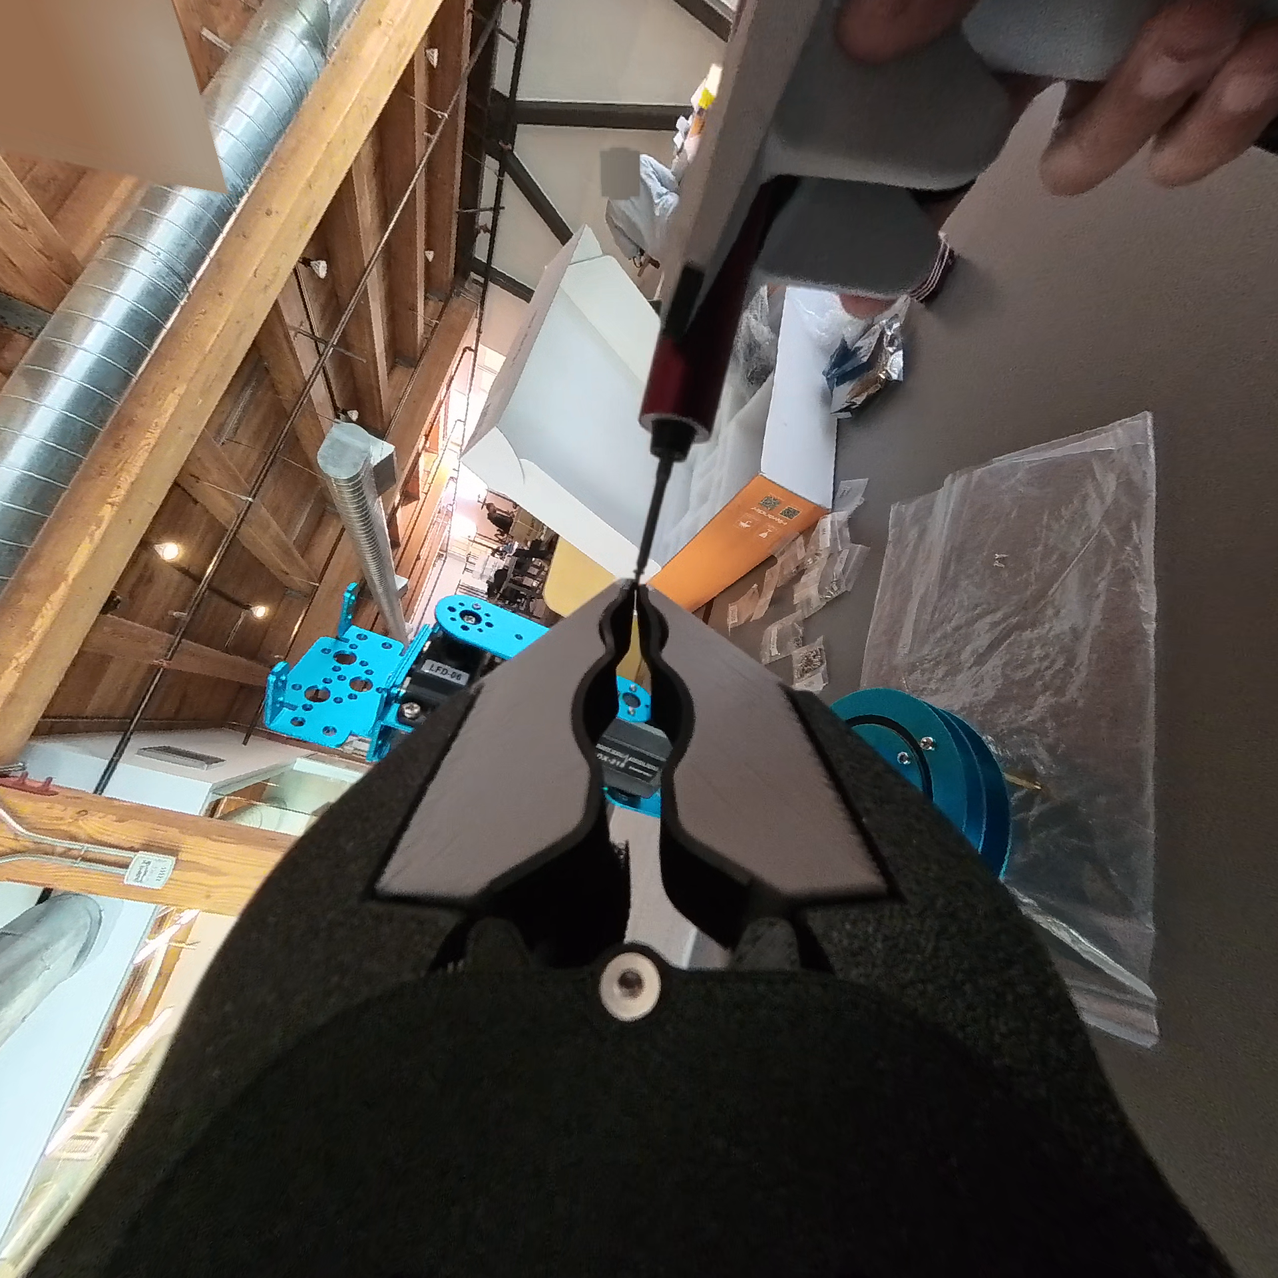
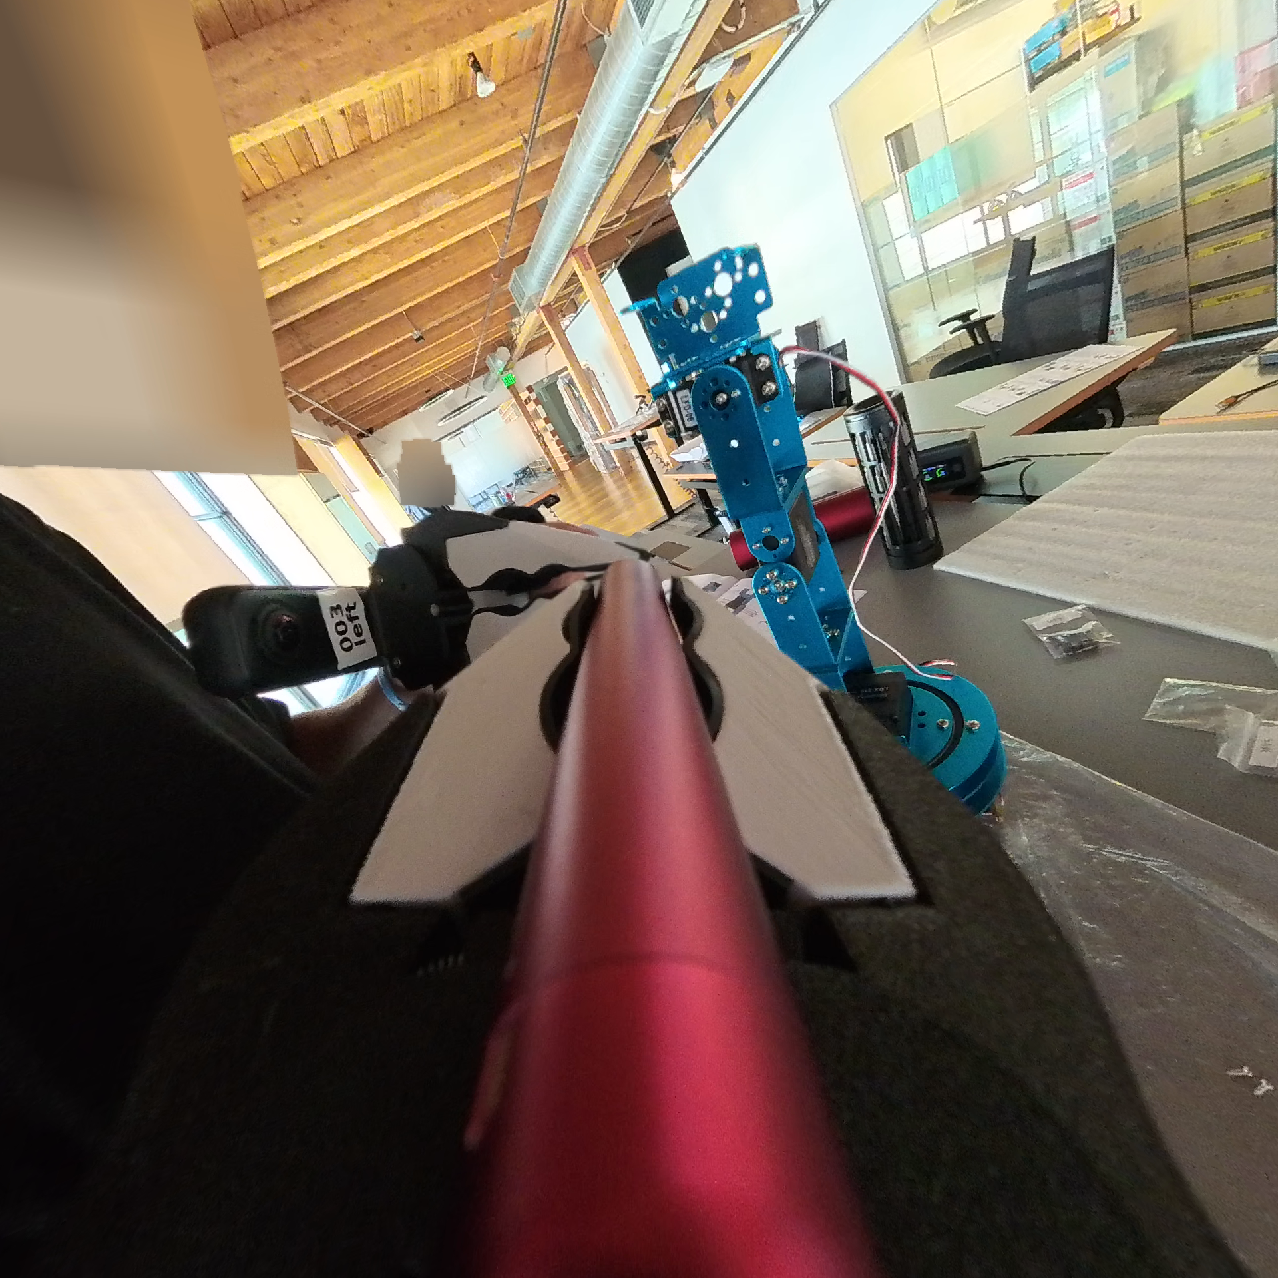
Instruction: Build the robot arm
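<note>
My right gripper [image 2: 633,577] is shut on a red screwdriver [image 2: 643,899], whose handle runs forward between the fingers. In the left wrist view the screwdriver [image 1: 681,359] comes down from the right gripper [image 1: 733,235], held by a hand [image 1: 1141,90]. Its thin black bit [image 1: 653,512] ends at the tips of my left gripper [image 1: 633,591], whose jaws are shut on the bit's tip. Whether anything small sits there is hidden. The left gripper also shows in the right wrist view [image 2: 615,563]. A blue metal robot arm [image 2: 774,512] stands just behind on its round base [image 1: 927,747].
A clear plastic bag [image 1: 1023,657] lies on the grey table by the base. Several small bags of screws [image 1: 802,608] and an orange and white box [image 1: 747,539] lie beyond. A black cylinder [image 2: 899,477], a red tube [image 2: 830,525] and a foam sheet [image 2: 1141,512] stand farther back. The gap from one gripper's tips to the other's is roughly 6 cm.
</note>
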### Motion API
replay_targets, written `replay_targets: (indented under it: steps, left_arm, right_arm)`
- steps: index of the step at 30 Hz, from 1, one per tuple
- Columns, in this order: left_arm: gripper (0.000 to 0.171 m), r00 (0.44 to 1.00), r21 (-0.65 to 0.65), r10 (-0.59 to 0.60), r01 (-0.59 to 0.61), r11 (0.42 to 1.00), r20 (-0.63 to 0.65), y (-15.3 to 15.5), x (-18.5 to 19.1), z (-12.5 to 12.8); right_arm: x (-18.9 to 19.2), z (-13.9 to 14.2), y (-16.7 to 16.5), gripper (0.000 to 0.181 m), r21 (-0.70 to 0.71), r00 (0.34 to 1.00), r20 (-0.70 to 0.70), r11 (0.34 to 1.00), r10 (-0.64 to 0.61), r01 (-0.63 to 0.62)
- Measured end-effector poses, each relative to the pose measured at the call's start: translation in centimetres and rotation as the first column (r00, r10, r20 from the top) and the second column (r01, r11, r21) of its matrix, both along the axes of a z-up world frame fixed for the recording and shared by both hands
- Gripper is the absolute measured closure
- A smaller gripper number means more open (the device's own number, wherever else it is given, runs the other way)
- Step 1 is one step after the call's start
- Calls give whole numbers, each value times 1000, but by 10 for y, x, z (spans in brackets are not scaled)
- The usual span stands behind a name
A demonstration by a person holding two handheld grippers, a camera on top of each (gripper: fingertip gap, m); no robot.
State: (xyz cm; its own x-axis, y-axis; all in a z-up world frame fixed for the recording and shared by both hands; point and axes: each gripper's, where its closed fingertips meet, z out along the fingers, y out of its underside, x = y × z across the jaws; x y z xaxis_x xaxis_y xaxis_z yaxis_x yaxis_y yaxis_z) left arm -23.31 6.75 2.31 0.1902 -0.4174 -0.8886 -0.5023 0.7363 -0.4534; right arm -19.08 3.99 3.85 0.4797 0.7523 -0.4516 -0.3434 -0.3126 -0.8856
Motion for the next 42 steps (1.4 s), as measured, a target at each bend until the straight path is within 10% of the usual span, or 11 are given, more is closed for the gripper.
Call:
replay_targets:
  steps: [34, 42]
  left_arm:
    - [171, 1000, -26, 12, -11, 1000, 23, 5, -3, 0]
    - [171, 994, 139, 108, -106, 985, -4, 18, -3, 2]
  right_arm:
    - [-2, 0, 6, 159, 4, 1000, 5, 1000, -6, 6]
    - [-3, -4, 17, 158, -94, 991, -124, 994, -58, 47]
